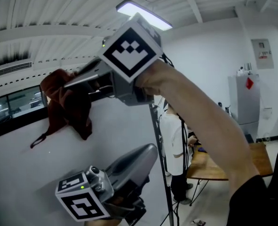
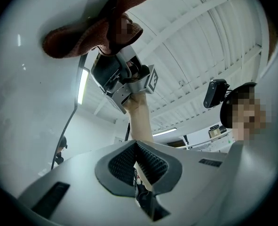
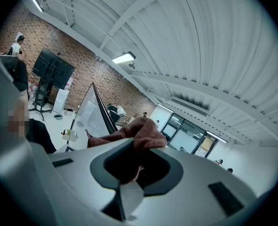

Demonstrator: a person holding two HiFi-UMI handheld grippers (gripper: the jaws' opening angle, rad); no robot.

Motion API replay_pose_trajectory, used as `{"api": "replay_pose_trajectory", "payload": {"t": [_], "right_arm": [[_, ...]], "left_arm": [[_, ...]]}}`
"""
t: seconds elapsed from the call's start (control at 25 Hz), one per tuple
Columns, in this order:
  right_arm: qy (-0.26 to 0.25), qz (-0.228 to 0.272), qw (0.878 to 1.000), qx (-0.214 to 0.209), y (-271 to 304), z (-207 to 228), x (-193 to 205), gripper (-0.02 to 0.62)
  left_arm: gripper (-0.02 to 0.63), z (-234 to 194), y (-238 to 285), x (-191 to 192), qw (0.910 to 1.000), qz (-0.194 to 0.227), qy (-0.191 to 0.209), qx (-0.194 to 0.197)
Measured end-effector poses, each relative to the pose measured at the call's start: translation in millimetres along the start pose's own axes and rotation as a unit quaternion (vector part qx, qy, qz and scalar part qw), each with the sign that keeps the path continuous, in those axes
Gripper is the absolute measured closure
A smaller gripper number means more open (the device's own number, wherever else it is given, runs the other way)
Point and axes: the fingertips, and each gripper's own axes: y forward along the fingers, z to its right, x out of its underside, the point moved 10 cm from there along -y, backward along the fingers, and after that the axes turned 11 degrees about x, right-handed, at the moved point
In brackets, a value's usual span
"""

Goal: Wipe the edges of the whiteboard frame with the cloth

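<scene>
**Cloth held at the whiteboard's top edge, left gripper idle**

In the head view the right gripper [image 1: 72, 82] is raised in the upper middle of the frame, on a bare forearm [image 1: 200, 121] that reaches up from the lower right. Its jaws are clamped on a dark red cloth [image 1: 66, 105] at the upper left. The cloth is bunched there against the upper part of the whiteboard [image 1: 35, 173], with folds and a thin strand hanging down over the white surface. The right gripper view shows the cloth filling the space between the jaws and spilling over their tips. Beyond it the board is seen nearly edge-on, with its thin black frame [image 3: 100, 108] running away toward the left.

The left gripper [image 1: 148, 152] sits low in the frame, in front of the board's white face and well below the cloth. Its own view shows the jaws pressed together with nothing between them, and the right gripper and cloth overhead.

The frame's dark vertical edge runs down the middle of the head view. Right of it stand a person in a white shirt [image 1: 171, 140], a wooden table [image 1: 261, 157] and a grey cabinet [image 1: 244, 100]. A ceiling light [image 1: 143, 13] glows at the top
</scene>
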Motion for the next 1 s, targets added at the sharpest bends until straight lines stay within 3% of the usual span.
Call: {"api": "replay_pose_trajectory", "payload": {"t": [0.48, 1.0], "right_arm": [[0.008, 0.030, 0.998, -0.052, -28.1, 54.0, 52.4, 0.531], [0.007, 0.056, 0.996, -0.072, -65.3, 111.8, 107.6, 0.531]], "left_arm": [[0.620, -71.6, 43.5, 20.2, 0.9987, -0.009, 0.007, -0.049], [0.620, -138.4, 93.5, 52.1, 0.9964, -0.012, 0.015, -0.083]]}}
